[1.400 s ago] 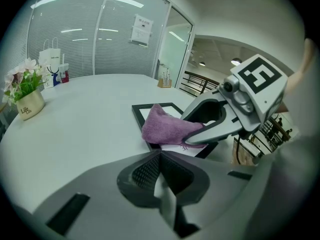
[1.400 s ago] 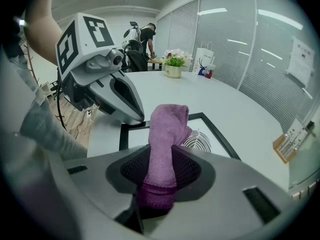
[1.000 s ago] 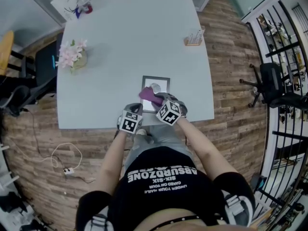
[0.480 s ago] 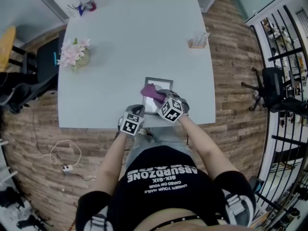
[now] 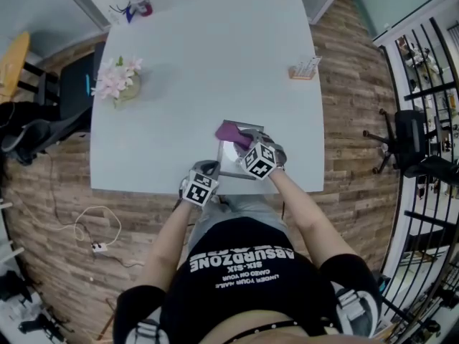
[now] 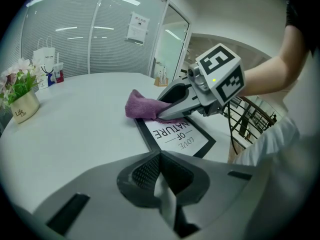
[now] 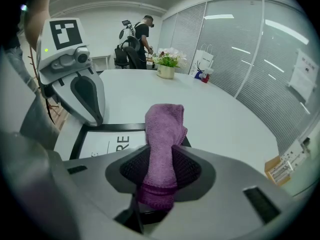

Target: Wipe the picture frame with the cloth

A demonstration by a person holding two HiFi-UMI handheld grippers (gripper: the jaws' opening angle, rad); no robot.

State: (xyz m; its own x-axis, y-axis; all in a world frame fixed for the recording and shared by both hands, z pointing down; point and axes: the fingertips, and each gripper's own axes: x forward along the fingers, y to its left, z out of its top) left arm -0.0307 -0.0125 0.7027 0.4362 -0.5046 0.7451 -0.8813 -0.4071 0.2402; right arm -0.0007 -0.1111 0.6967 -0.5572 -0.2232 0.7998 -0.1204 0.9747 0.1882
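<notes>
In the head view, the picture frame [image 5: 228,158], lying near the front edge of the table [image 5: 201,63], is being half hidden by the right gripper [image 5: 242,142] and the purple cloth [image 5: 230,132], with a flower pot [image 5: 118,86] standing well apart. In the left gripper view, the left gripper [image 6: 161,184] is being held clenched on nothing near the black-bordered frame, whose print is being partly covered by the cloth. In the right gripper view, the cloth is being grasped between the jaws over the frame's far edge.
</notes>
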